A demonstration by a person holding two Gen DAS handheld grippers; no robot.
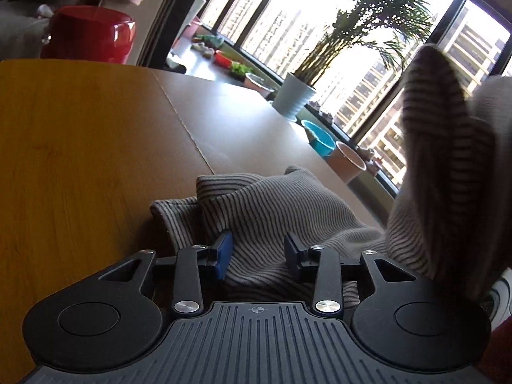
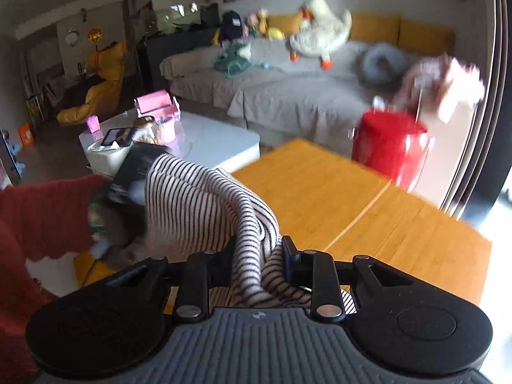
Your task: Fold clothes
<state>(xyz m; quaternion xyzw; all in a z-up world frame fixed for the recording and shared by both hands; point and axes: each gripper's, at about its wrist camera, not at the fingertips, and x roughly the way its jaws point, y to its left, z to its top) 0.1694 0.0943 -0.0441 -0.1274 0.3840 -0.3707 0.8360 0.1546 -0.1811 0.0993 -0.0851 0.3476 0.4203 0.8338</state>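
Right gripper (image 2: 256,256), black two-finger tool, jaws clamped on a bunched fold of the grey-and-black striped knit garment (image 2: 204,204), lifted above the yellow-brown wooden table (image 2: 320,185). Left gripper (image 1: 257,254): jaws parted, blue pads (image 1: 224,252) either side of the garment (image 1: 272,211), nothing pinched. Garment's remainder lies crumpled on the table (image 1: 80,160). Red cylindrical stool (image 2: 390,150) stands beyond the table's far edge.

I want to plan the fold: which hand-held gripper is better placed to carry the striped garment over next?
Probably the right hand-held gripper: its jaws pinch the striped garment, already lifted. The left hand-held gripper is open, grasping nothing.
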